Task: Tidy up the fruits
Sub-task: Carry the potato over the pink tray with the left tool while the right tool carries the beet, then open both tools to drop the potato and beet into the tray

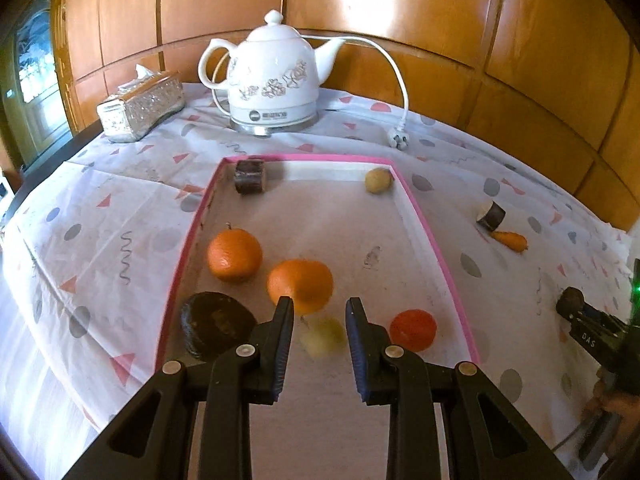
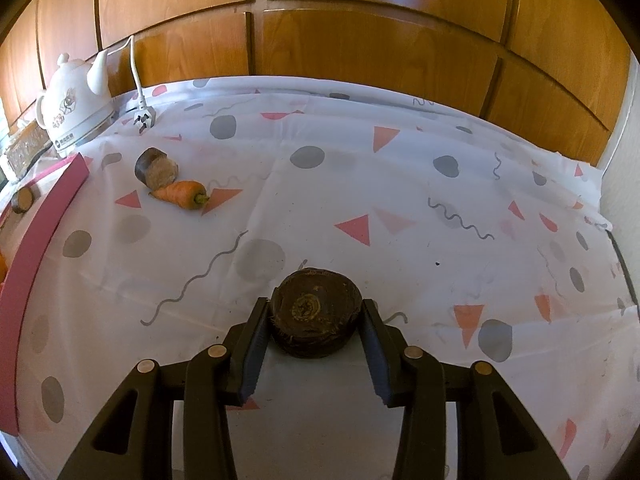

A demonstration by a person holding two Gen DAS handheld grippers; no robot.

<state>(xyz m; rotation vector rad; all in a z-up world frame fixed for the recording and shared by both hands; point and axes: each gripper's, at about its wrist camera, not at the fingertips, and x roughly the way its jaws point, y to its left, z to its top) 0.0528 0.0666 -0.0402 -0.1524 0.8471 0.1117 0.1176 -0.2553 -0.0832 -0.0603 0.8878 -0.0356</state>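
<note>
Left tongs (image 1: 320,308) spread wide over the pink tray (image 1: 436,236); right tongs (image 2: 316,312) clamp a dark root slice (image 2: 314,312)

The right gripper (image 2: 314,320) clamps a dark round root piece (image 2: 314,312) (carrot (image 2: 180,195) well beyond).

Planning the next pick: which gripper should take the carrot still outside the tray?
Left. The left gripper hangs open and empty over the pink-rimmed tray; the right gripper is shut on a dark round root. The carrot lies beside the tray.
</note>
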